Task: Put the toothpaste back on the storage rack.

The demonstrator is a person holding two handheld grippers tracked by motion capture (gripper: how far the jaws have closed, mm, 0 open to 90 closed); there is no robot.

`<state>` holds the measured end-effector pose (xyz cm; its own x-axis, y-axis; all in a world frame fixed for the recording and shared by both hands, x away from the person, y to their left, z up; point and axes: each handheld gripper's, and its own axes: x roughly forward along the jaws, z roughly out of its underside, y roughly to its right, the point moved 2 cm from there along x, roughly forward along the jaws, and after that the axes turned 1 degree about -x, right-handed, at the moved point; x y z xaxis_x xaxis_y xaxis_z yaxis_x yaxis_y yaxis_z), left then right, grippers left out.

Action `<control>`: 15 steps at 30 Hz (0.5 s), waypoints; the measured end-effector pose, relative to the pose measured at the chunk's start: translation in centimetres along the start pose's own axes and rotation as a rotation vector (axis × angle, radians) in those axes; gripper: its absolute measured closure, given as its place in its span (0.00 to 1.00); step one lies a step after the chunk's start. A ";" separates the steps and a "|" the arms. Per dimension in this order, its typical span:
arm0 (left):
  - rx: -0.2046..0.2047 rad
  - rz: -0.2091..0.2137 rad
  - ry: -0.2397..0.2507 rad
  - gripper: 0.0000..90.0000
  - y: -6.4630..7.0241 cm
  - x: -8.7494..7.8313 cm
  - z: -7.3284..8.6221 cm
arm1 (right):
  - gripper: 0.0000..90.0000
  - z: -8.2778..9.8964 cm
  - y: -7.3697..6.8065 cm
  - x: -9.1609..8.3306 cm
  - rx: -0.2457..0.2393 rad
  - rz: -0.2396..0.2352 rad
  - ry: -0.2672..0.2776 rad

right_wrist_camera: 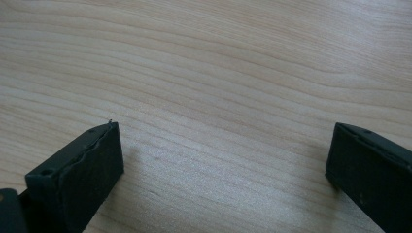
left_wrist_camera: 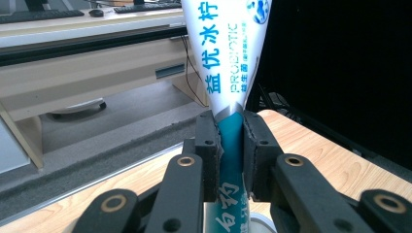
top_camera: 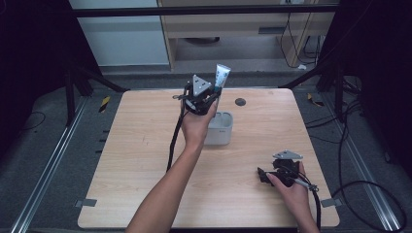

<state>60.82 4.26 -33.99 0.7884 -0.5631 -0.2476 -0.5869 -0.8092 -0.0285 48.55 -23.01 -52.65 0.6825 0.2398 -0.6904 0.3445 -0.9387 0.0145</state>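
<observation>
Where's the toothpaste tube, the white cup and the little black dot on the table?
toothpaste tube (top_camera: 222, 75): high view, on its flat crimped upper part above the jaws.
white cup (top_camera: 222, 133): high view, on its front wall.
black dot (top_camera: 240, 102): high view, on its middle, behind the cup.

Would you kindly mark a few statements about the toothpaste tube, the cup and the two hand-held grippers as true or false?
1. The left hand-held gripper is clamped on the white and teal toothpaste tube. True.
2. The tube lies flat on the light wooden table. False: it is held upright, above the table.
3. The right hand-held gripper has its jaws apart with nothing between them. True.
4. The pale grey plastic cup sits under the right hand-held gripper. False: it stands near mid-table, just beside the left hand; the right one is at the near right part of the table.
5. The tube is gripped at its teal part. True.
</observation>
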 end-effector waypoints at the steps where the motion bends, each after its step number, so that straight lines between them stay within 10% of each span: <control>1: -0.010 0.002 0.002 0.87 0.0 0.1 0.1 | 0.00 0.0 0.0 0.0 -0.001 0.002 0.000; 15: -0.018 -0.002 0.003 0.87 -0.5 0.8 1.1 | 0.00 0.0 0.0 0.0 0.001 0.000 0.000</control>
<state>61.51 4.44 -35.26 0.7899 -0.5624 -0.2444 -0.5823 -0.8129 -0.0115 48.55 -23.01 -52.65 0.6823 0.2399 -0.6906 0.3442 -0.9388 0.0139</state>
